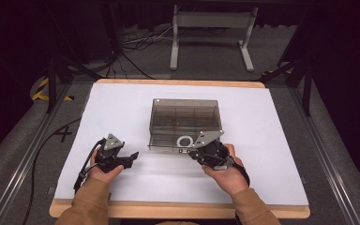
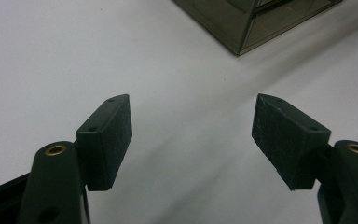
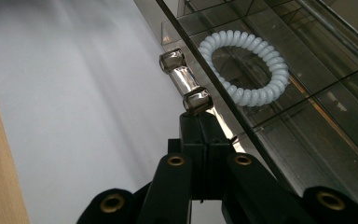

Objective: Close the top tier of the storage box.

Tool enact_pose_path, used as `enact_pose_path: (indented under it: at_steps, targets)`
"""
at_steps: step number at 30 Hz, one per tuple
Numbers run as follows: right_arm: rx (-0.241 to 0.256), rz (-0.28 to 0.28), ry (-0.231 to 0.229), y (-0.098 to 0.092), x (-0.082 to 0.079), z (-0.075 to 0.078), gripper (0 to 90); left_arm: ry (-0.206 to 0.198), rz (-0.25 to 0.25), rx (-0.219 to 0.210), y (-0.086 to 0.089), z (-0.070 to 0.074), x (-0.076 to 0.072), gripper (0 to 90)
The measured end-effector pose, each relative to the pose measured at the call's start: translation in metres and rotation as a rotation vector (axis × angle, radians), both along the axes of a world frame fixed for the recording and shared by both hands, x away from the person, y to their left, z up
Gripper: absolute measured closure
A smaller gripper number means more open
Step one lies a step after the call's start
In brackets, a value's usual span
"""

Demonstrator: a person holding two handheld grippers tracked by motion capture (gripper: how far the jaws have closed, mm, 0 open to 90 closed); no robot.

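Observation:
A smoky clear drawer box stands mid-table on the white sheet. A white coiled hair tie lies in its front part, seen through the glass. My right gripper is at the box's front edge. Its jaws are shut together, with the tips against the near end of the clear bar handle; nothing is held between them. My left gripper rests left of the box, apart from it. It is open over bare sheet, and a corner of the box lies beyond.
The white sheet covers a wooden table whose edge runs along the front. On the floor behind the table are a metal stand and loose cables. Yellow-black tape marks the floor at the left.

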State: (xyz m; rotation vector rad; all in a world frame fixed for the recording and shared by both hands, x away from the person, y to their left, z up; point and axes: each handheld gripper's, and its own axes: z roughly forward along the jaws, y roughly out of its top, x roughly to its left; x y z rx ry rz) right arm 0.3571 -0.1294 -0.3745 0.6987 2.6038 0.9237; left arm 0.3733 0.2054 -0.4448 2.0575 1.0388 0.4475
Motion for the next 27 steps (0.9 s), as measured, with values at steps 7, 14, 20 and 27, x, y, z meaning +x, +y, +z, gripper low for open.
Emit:
enact_pose_path:
  at_steps: [7, 14, 20, 27]
  targets:
    - [0.02, -0.029, -0.005, -0.003, 0.004, 0.0, 90.0, -0.001, 0.0, -0.003, 0.0, 0.0, 0.0, 29.5]
    - [0.046, -0.059, -0.011, -0.005, 0.008, -0.002, 90.0, -0.002, 0.001, -0.002, 0.0, 0.0, 0.0, 29.5]
    - [0.075, -0.087, -0.013, -0.008, 0.012, -0.003, 90.0, 0.0, 0.001, -0.002, -0.001, 0.0, 0.0, 29.5]
    - [0.106, -0.114, -0.022, -0.011, 0.017, -0.006, 90.0, 0.001, 0.002, -0.001, 0.0, 0.0, 0.0, 29.5]
